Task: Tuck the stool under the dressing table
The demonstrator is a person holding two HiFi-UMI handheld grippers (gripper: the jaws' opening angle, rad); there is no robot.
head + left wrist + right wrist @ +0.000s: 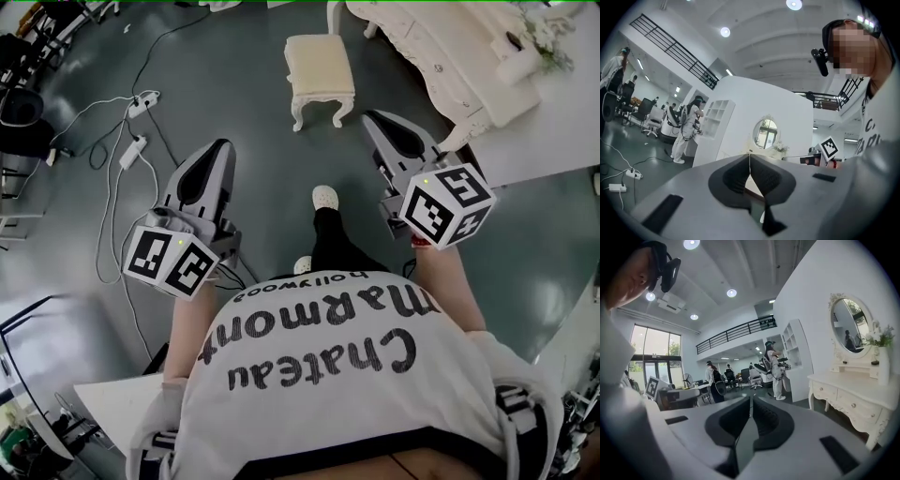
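A cream stool (320, 73) with carved white legs stands on the grey floor ahead of me, apart from the dressing table. The white dressing table (461, 64) runs along the upper right of the head view; in the right gripper view the dressing table (855, 401) shows its drawers and an oval mirror (848, 326). My left gripper (221, 146) is shut and empty, well short of the stool and to its left. My right gripper (368, 118) is shut and empty too, just right of the stool's near corner, not touching it. From the left gripper view (750, 154) the stool is mostly hidden behind the jaws.
Power strips and cables (139, 127) trail across the floor at the left. Office chairs (21, 103) stand at the far left. My foot in a white shoe (324, 198) is between the grippers. Other people (688, 129) stand by a white partition, a flower vase (879, 350) sits on the table.
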